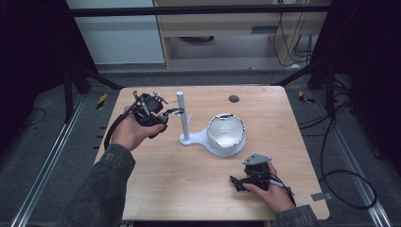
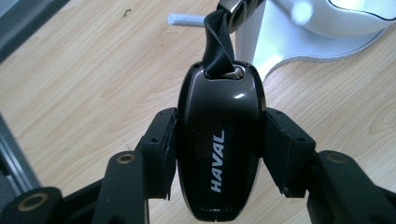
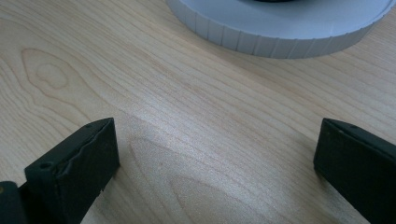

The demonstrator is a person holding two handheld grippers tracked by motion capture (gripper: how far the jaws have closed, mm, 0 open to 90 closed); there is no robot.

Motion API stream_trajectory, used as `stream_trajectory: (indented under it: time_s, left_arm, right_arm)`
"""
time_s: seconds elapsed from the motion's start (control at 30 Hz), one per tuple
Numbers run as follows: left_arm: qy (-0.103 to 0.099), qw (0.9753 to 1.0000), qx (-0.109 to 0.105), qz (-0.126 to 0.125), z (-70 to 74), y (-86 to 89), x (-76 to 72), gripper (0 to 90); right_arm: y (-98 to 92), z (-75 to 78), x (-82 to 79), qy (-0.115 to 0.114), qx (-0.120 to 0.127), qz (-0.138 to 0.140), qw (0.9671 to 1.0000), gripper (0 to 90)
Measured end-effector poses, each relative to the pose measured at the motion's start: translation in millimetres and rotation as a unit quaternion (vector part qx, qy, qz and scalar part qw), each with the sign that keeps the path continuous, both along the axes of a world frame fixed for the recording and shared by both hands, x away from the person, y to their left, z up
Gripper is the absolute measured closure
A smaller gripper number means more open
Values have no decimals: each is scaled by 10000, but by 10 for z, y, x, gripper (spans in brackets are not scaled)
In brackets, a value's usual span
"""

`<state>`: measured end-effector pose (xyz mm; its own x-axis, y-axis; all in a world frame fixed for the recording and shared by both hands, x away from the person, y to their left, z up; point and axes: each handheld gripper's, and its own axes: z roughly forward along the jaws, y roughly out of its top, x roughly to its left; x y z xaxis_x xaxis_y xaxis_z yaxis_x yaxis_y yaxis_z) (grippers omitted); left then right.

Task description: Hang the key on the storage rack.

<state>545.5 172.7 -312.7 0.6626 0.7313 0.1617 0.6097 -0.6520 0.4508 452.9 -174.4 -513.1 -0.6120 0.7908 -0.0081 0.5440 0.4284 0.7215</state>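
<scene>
A glossy black car key fob [image 2: 219, 144] with white HAVAL lettering sits clamped between the jaws of my left gripper [image 2: 218, 149]. A black strap and metal ring [image 2: 236, 11] lead from its top toward the white stand. In the high view the left gripper [image 1: 163, 120] hovers just left of the stand's upright white post [image 1: 182, 116]. The stand's base [image 1: 196, 138] joins a round white dish [image 1: 227, 132]. My right gripper [image 1: 235, 183] rests low on the table near the front right, jaws wide apart with bare wood between them [image 3: 215, 158]; the dish's ribbed rim [image 3: 280, 39] lies ahead.
A light wooden table [image 1: 179, 189] carries everything, with a small dark round hole [image 1: 233, 99] near its far edge. A thin white peg [image 2: 187, 19] sticks out from the post. Cables trail off the table's right side, and dark floor rails run alongside.
</scene>
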Motion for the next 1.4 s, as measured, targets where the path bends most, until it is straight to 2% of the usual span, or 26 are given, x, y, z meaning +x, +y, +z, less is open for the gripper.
stream_trajectory:
  time_s: [0.17,0.37,0.63,0.77,1.03,1.2,1.4]
  left_arm:
    - [-172,9995,-257,47,-174,43,-40,484]
    - [-359,9983,-452,-7,-412,19,-74,484]
    - [-626,9956,-702,-14,-578,-24,-107,483]
    - [-670,9941,-852,-26,-676,-47,-111,484]
    - [-754,9927,-940,-48,-738,-93,-125,483]
    - [-905,9912,-967,15,-767,-103,-146,483]
    - [-924,9900,-1065,34,-798,-95,-156,483]
  right_arm:
    - [1,-1,0,-3,4,-5,10000,4]
    - [1,-1,0,-3,3,-4,10000,4]
    - [0,0,0,-3,-1,-3,10000,4]
    - [1,0,-1,4,12,-5,10000,4]
    - [1,0,0,0,7,-4,10000,4]
    - [1,0,-1,2,7,-5,10000,4]
    - [2,0,-1,6,11,-6,10000,4]
